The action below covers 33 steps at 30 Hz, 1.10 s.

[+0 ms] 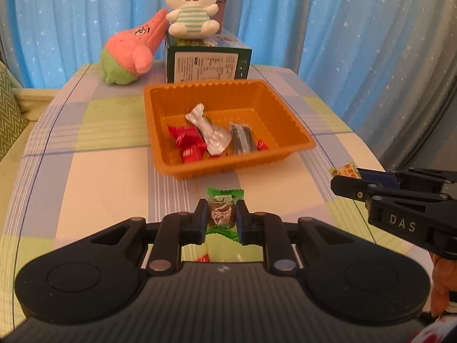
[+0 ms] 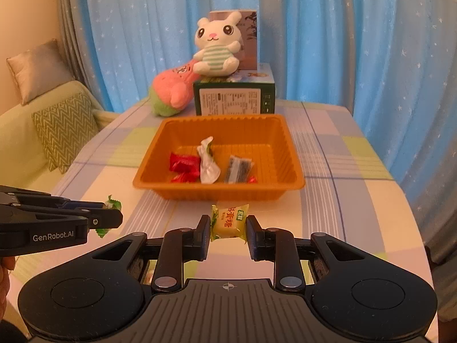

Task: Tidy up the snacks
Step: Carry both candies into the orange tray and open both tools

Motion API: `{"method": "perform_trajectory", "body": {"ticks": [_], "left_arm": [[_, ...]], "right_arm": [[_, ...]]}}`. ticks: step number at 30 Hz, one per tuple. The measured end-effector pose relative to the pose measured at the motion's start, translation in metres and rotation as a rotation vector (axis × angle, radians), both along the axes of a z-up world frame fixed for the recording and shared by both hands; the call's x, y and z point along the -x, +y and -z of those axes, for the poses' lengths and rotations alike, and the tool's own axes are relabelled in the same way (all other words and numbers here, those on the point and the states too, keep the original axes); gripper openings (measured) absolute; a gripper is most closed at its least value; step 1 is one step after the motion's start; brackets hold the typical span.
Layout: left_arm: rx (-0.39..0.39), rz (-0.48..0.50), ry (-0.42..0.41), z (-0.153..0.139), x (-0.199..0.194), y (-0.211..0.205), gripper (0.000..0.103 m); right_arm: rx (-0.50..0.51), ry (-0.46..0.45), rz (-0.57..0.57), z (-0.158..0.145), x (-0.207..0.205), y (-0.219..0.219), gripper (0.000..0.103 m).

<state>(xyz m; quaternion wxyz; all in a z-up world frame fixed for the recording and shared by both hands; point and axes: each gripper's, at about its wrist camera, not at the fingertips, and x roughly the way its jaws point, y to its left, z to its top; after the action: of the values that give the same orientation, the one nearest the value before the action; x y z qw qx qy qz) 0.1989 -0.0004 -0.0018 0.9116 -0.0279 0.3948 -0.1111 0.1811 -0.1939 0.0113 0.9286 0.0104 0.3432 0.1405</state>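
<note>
An orange tray sits mid-table and holds red wrapped candies, a silver packet and a dark packet. My left gripper is shut on a green-wrapped candy, just in front of the tray. My right gripper is around a yellow candy; the left finger touches it, and a gap shows at the right finger.
Behind the tray stands a dark green box with a white bunny plush on top and a pink plush leaning beside it. Blue curtains hang behind. A sofa with cushions is at the left.
</note>
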Motion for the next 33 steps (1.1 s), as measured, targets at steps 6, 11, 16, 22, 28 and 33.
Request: {"method": "perform_trajectory", "body": {"ticks": [6, 11, 16, 22, 28, 33], "left_arm": [[0.005, -0.004, -0.006, -0.006, -0.044, -0.003, 0.018], [-0.003, -0.007, 0.0, -0.002, -0.077, -0.005, 0.018], [-0.007, -0.019, 0.007, 0.004, -0.107, -0.005, 0.018], [-0.015, -0.034, 0.024, 0.016, -0.135, -0.005, 0.018], [-0.013, -0.037, 0.034, 0.025, -0.15, -0.003, 0.018], [-0.02, -0.05, 0.041, 0.03, -0.161, -0.001, 0.025]], "right_arm": [[-0.006, 0.008, -0.002, -0.006, -0.046, -0.005, 0.027], [-0.009, 0.023, -0.007, -0.004, -0.083, -0.006, 0.027], [-0.009, 0.043, -0.012, 0.003, -0.115, -0.005, 0.027], [-0.013, 0.07, -0.017, 0.018, -0.145, -0.003, 0.027], [-0.012, 0.084, -0.021, 0.031, -0.157, -0.001, 0.027], [-0.019, 0.09, -0.014, 0.035, -0.163, -0.001, 0.027]]}}
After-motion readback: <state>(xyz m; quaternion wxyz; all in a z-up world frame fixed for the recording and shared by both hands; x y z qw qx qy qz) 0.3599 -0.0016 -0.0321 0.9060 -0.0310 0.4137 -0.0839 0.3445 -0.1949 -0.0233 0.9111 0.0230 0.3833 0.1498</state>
